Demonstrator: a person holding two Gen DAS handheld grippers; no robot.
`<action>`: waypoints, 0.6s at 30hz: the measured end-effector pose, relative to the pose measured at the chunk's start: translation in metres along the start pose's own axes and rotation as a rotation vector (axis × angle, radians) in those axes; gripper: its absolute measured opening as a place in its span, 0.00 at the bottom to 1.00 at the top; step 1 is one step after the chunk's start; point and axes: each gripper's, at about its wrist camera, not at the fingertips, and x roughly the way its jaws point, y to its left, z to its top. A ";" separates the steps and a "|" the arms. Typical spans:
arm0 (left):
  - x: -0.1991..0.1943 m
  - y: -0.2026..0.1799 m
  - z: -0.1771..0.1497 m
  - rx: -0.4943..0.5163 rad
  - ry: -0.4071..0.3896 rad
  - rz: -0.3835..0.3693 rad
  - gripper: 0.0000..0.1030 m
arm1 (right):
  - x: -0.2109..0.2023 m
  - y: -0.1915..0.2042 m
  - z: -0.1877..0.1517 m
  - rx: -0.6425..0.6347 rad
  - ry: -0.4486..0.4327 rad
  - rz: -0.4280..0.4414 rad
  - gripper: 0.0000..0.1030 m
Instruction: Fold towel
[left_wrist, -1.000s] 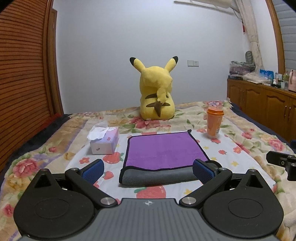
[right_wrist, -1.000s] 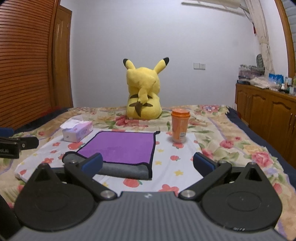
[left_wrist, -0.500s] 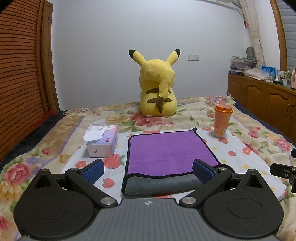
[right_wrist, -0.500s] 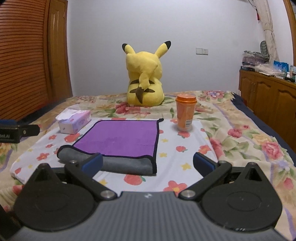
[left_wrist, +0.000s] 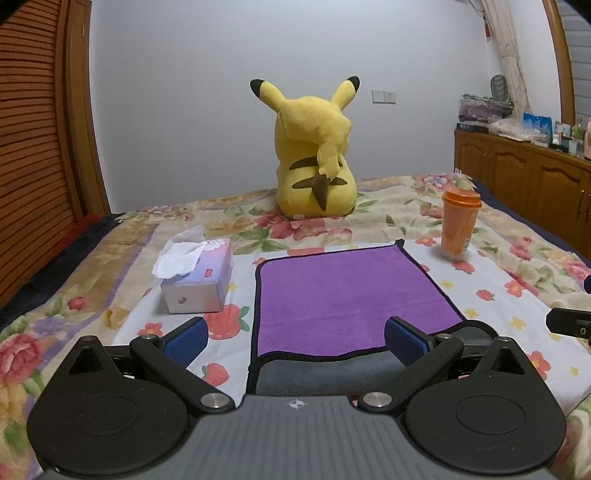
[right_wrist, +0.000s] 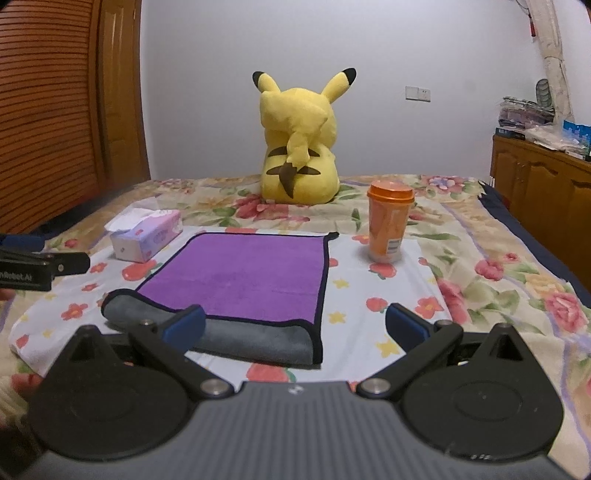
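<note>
A purple towel (left_wrist: 347, 295) with a black hem lies flat on the bed; its near edge is folded over and shows the grey underside (left_wrist: 332, 373). It also shows in the right wrist view (right_wrist: 247, 277). My left gripper (left_wrist: 295, 339) is open and empty, just above the towel's near edge. My right gripper (right_wrist: 293, 325) is open and empty, over the towel's near right corner (right_wrist: 314, 343). The right gripper's tip shows at the left wrist view's right edge (left_wrist: 569, 321); the left gripper's tip shows at the right wrist view's left edge (right_wrist: 40, 267).
A tissue box (left_wrist: 197, 280) stands left of the towel. An orange cup with a lid (left_wrist: 460, 221) stands to the towel's right. A yellow plush toy (left_wrist: 314, 162) sits behind. A wooden cabinet (left_wrist: 535, 184) runs along the right wall. The floral bedspread (left_wrist: 55, 314) covers the bed.
Both grippers have moved forward and lower toward the towel's near edge, so the towel now looks bigger. Both stay open and the towel has not moved.
</note>
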 end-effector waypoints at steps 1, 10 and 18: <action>0.004 0.001 0.000 -0.001 0.005 0.000 1.00 | 0.004 0.000 0.001 -0.002 0.004 0.002 1.00; 0.041 0.015 -0.006 -0.029 0.043 -0.012 1.00 | 0.035 0.004 0.001 -0.037 0.047 0.001 1.00; 0.066 0.028 -0.014 -0.034 0.087 -0.017 0.99 | 0.060 0.008 0.001 -0.057 0.076 0.000 1.00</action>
